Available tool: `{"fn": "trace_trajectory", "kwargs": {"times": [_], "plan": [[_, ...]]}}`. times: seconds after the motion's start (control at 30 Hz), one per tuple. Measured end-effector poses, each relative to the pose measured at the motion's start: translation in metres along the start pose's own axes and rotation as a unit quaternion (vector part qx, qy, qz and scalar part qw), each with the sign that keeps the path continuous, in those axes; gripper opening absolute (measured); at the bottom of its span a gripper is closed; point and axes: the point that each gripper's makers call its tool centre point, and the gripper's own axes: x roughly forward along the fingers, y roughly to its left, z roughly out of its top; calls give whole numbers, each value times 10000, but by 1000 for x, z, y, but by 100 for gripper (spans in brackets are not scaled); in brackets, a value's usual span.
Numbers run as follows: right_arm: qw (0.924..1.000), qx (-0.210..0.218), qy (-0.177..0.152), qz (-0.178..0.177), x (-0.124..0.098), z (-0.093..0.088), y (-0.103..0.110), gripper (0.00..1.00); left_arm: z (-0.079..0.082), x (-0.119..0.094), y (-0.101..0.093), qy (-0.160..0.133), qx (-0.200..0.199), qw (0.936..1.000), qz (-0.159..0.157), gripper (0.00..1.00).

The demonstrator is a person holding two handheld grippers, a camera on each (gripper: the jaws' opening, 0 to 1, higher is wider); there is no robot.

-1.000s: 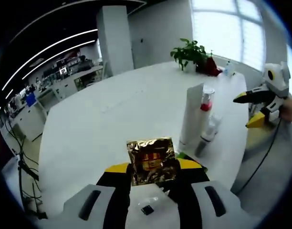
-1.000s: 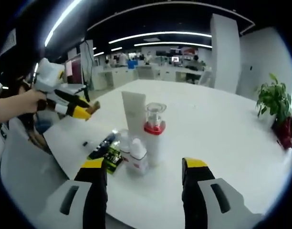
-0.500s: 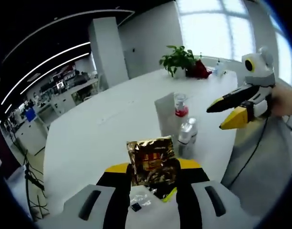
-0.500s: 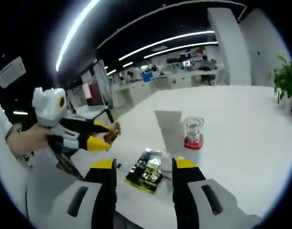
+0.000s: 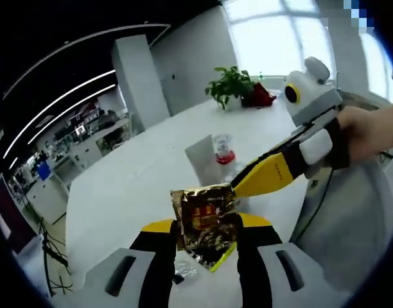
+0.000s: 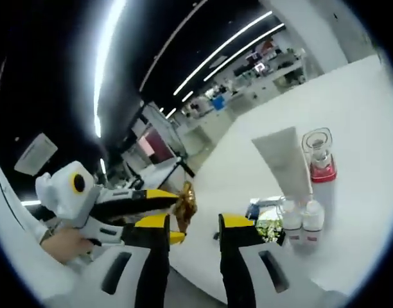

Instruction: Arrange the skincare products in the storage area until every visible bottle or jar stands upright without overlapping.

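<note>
Your left gripper (image 5: 205,226) is held above the near edge of the white table (image 5: 139,186), pointing across it toward the tube (image 5: 203,160). Its jaws are closed down on a gold foil sachet (image 5: 204,221), which stands up between the yellow tips with crinkled edges showing above them. In the right gripper view you can see that same left gripper (image 6: 180,206) coming in from the left, a hand (image 6: 65,244) around its white body, the sachet (image 6: 185,204) pinched at its tip.

Your right gripper (image 5: 238,188) reaches in from the right in the left gripper view, your hand (image 5: 370,131) wrapped round its handle, its yellow tip just beside the sachet's upper right corner. In its own view the right gripper (image 6: 193,228) has its jaws parted a little with nothing between them, the sachet just beyond the left jaw.

Now the products: the white tube (image 6: 283,163) stands upright on the table, the clear-capped bottle with the red collar (image 6: 320,154) just beside it. Nearer you than the tube, two small white bottles (image 6: 302,219) stand side by side, touching, and a green packet (image 6: 268,230) lies flat by them.
</note>
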Motion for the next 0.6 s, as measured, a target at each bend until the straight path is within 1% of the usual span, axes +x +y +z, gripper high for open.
{"fn": "trace_trajectory", "kwargs": {"times": [0.07,0.2,0.3,0.4,0.47,0.6], "plan": [[10000,5,30,30,2,-1,0,22,0,-2,0,-10,-49,10000,11,39],[9998,44,169,92,6,-9,5,17,1,-5,-4,-41,-95,9999,18,39],[9997,94,157,153,6,-11,9,11,1,-6,-7,-45,-104,9999,1,39],[9996,109,98,242,5,-10,13,3,4,-8,-10,-64,-105,9999,-6,39],[9995,151,60,279,5,-9,13,2,4,-9,-9,-64,-56,10000,17,39],[9992,122,24,385,3,-7,21,1,7,-10,-7,-97,-106,9999,-7,40]]}}
